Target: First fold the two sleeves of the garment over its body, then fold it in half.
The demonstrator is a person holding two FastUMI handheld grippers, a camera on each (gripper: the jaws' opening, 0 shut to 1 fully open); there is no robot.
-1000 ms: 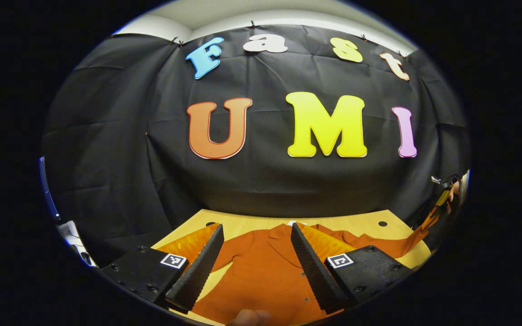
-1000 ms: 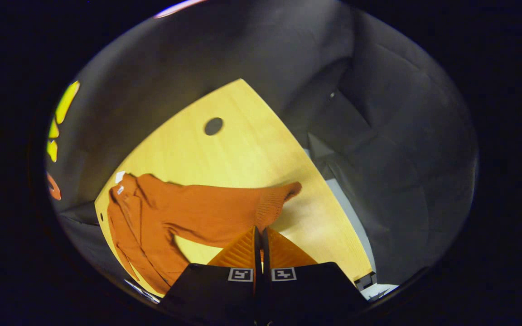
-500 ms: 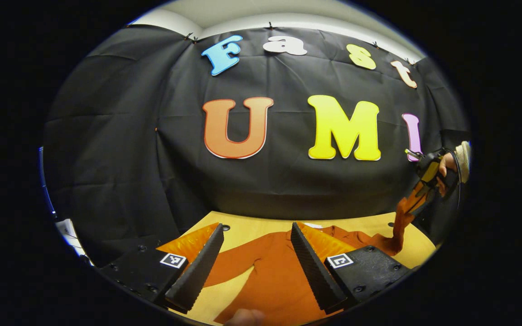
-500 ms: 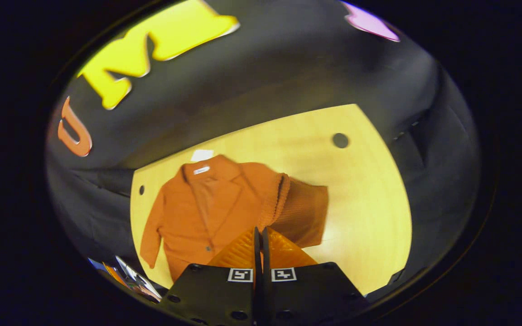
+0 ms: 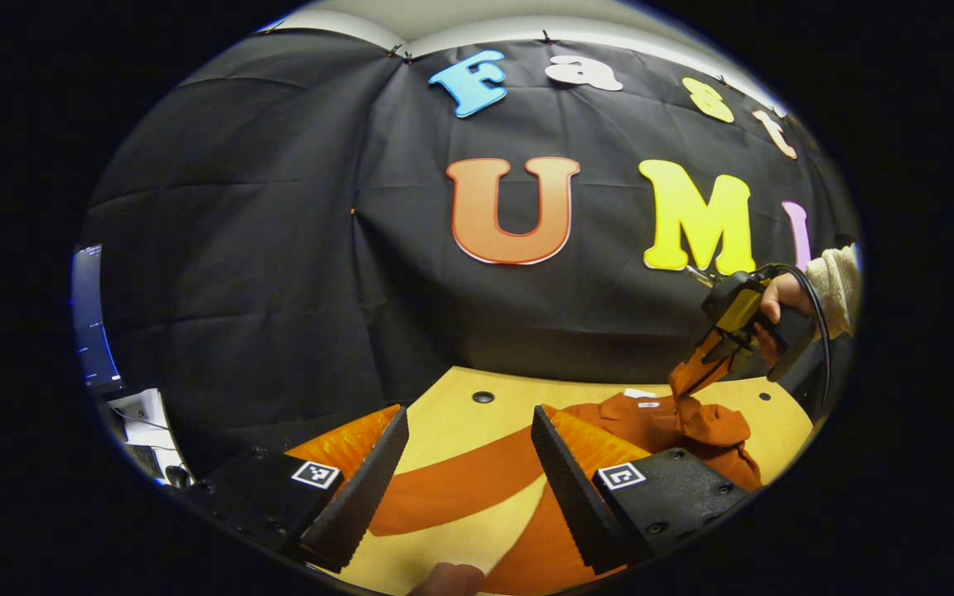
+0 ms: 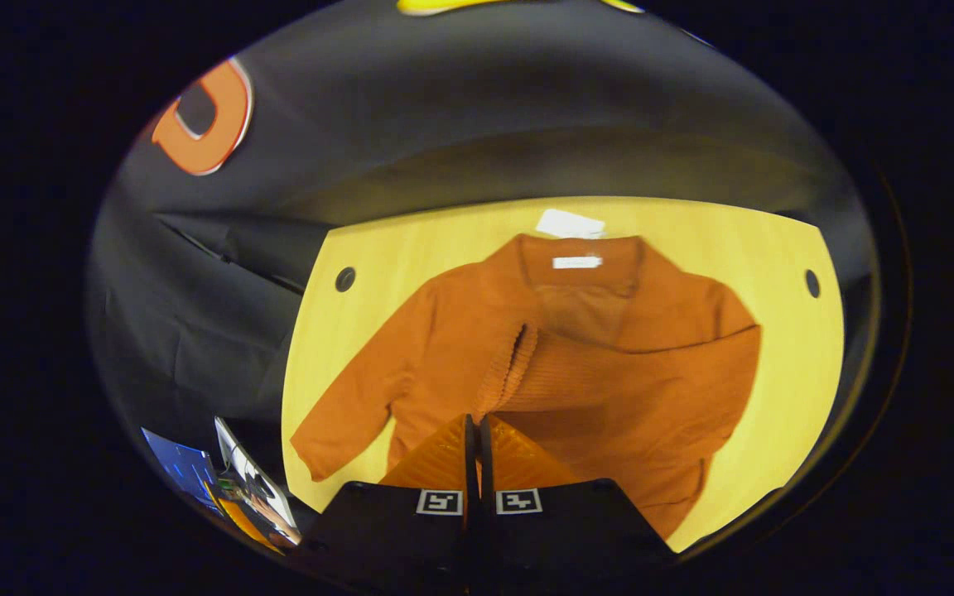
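Garment [image 6: 609, 331] lies flat on table [image 6: 783, 248], collar toward far edge. Right gripper [image 6: 477, 426] clenched on cuff [image 6: 514, 368] of right sleeve [image 6: 651, 372], which is drawn across chest. Left sleeve [image 6: 353, 406] lies spread out to side. Left gripper [image 5: 469, 463] hovers released above it, holding nothing. Judgement: to fold well, lower cuff flat onto body, keep sleeve straight, crease at shoulder seam, then let go without dragging cloth
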